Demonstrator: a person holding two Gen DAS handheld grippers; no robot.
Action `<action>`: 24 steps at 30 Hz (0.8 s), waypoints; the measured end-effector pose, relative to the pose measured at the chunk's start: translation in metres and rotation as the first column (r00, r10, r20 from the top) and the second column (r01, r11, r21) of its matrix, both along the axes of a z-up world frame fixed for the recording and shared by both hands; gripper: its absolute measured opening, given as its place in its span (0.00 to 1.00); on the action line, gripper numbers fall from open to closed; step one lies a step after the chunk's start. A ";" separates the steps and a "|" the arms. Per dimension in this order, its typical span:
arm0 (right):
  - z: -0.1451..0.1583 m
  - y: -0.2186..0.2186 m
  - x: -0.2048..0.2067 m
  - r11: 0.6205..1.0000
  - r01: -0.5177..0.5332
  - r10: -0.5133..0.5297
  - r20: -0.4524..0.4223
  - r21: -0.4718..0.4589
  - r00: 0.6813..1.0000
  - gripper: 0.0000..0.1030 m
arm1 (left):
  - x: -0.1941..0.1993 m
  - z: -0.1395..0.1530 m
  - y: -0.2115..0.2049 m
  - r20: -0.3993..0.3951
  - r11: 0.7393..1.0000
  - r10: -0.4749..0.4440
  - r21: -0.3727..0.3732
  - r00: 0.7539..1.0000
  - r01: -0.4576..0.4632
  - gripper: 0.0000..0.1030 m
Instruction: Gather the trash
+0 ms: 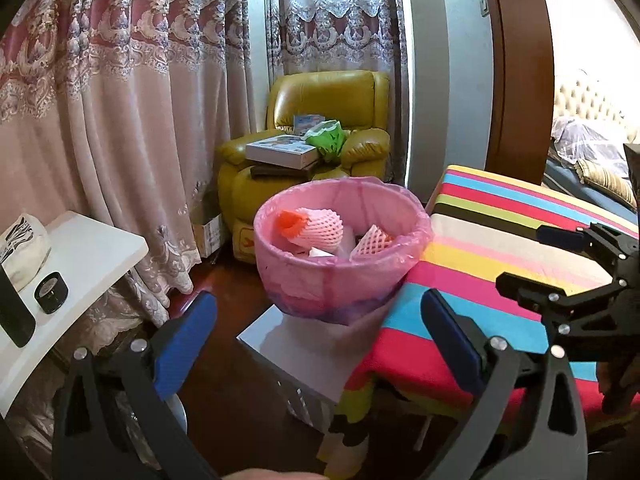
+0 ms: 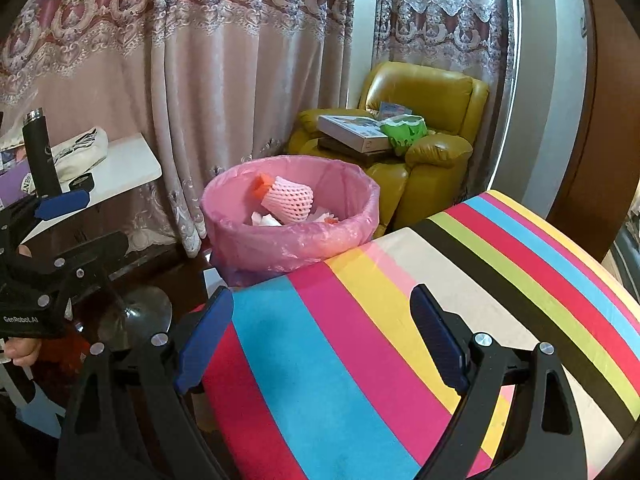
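White side bench (image 1: 100,248) at far left, carrying a black tape roll (image 1: 51,292) and a cloth bag (image 1: 24,248); left tongs (image 1: 316,316) spread wide, nothing between them; pink-lined trash bin (image 1: 340,276) ahead on a low grey stand, foam fruit nets (image 1: 320,228) and paper inside; striped bench (image 2: 400,340) touching its right side; right tongs (image 2: 324,312) likewise wide and empty, over the stripes.

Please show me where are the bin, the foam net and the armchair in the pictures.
bin (image 1: 320,288): left wrist view, front wall under the pink liner.
foam net (image 2: 290,200): right wrist view, middle of the pink mesh.
armchair (image 2: 424,88): right wrist view, yellow backrest.
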State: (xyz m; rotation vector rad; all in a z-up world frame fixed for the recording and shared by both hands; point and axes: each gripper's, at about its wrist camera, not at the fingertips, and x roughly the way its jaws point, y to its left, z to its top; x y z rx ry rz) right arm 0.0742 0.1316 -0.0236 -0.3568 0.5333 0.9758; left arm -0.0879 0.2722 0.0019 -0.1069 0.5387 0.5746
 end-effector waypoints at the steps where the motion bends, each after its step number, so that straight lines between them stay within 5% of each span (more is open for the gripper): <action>1: 0.001 0.000 0.000 1.000 0.000 0.000 0.000 0.003 1.000 0.83 | 0.000 0.001 0.000 0.000 1.000 0.001 0.005 1.000 -0.001 0.96; 24: -0.001 0.001 0.002 1.000 0.008 -0.008 -0.010 0.005 1.000 0.82 | -0.002 0.004 0.000 -0.001 1.000 0.004 0.001 1.000 -0.004 0.96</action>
